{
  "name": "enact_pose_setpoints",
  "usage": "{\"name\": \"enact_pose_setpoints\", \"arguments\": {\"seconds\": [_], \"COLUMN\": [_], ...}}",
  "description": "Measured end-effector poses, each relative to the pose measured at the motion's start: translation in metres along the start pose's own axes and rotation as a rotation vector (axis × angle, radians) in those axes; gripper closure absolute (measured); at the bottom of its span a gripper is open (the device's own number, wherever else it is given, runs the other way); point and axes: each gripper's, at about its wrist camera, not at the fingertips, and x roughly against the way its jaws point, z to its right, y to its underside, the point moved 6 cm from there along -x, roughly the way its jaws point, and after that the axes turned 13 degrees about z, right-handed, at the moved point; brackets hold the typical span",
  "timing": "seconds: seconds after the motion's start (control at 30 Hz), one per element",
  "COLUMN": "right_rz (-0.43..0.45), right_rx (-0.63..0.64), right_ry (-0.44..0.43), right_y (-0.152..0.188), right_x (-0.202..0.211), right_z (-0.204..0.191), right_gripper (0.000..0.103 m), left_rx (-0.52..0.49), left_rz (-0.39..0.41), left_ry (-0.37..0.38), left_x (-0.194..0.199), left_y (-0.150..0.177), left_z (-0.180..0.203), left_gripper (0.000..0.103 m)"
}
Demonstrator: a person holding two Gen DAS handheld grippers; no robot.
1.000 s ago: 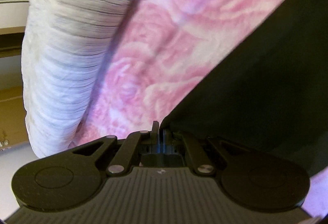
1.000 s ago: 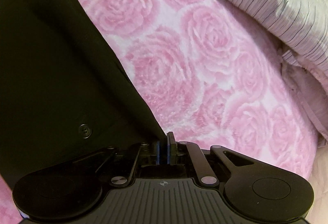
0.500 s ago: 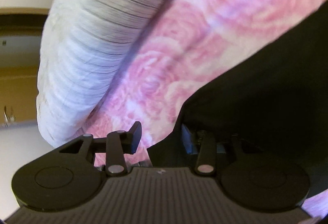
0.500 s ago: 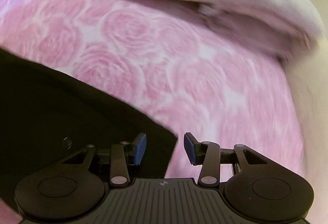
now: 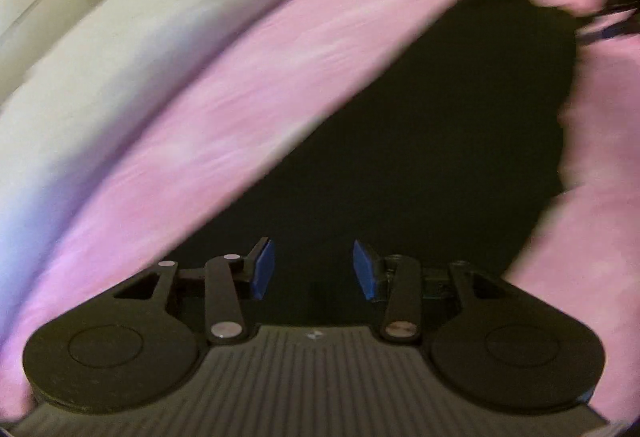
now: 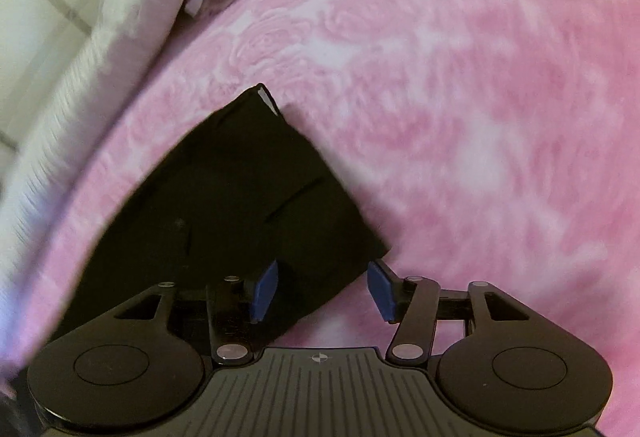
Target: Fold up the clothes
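1. My left gripper (image 5: 314,269) hangs released over the black garment (image 5: 420,157).
2. My right gripper (image 6: 323,291) gapes, empty, at the garment's corner.
3. The garment lies on the pink blanket (image 6: 460,97); its white tag (image 6: 269,99) is unreadable.

No legible text or labels.

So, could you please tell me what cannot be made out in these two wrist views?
- Left wrist view: motion blur wipes out the blanket pattern and smears the dark object at the right edge, so it cannot be identified.
- Right wrist view: the gripper body covers the black garment's near part, so its fold state is unclear.
- Both views: the garment's type cannot be told.
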Motion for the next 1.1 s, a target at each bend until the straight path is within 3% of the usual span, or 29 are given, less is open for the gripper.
{"name": "enact_pose_setpoints", "arguments": {"seconds": [0.07,0.13,0.27,0.5,0.53,0.57,0.6,0.7,0.77,0.93,1.1], "right_rz": [0.02,0.041,0.08,0.122,0.125,0.103,0.082,0.037,0.011,0.036,-0.011], "right_rx": [-0.118,-0.236,-0.465,-0.632,-0.645,-0.645,-0.643,-0.589,-0.555,-0.51,-0.322], "right_ry": [-0.03,-0.061,-0.12,-0.201,-0.216,-0.218,-0.222,-0.269,-0.295,-0.186,-0.147], "right_y": [0.006,0.012,0.023,0.031,0.029,0.027,0.024,0.0,-0.016,-0.062,-0.068], "right_x": [0.001,0.002,0.004,-0.002,-0.006,-0.008,-0.01,-0.001,0.005,0.009,-0.007], "right_z": [0.01,0.021,0.042,0.052,0.054,0.057,0.06,0.069,0.075,0.107,0.102], "right_gripper": [0.049,0.041,0.038,0.039,0.046,0.052,0.066,0.078,0.08,0.08,0.07], "left_rx": [-0.092,-0.187,-0.265,-0.229,-0.223,-0.226,-0.235,-0.266,-0.285,-0.283,-0.309], "left_rz": [0.029,0.044,0.035,-0.046,-0.057,-0.065,-0.071,-0.061,-0.046,0.002,-0.013], "left_ry": [0.076,0.133,0.17,0.165,0.165,0.164,0.167,0.2,0.226,0.253,0.221], "left_x": [-0.01,-0.021,-0.039,-0.069,-0.071,-0.072,-0.071,-0.064,-0.059,-0.048,-0.043], "left_y": [-0.015,-0.026,-0.036,-0.043,-0.043,-0.044,-0.044,-0.053,-0.061,-0.079,-0.068], "left_z": [0.049,0.091,0.129,0.144,0.145,0.145,0.147,0.157,0.164,0.181,0.185], "left_gripper": [0.063,0.063,0.064,0.064,0.064,0.064,0.064,0.065,0.065,0.065,0.065]}}
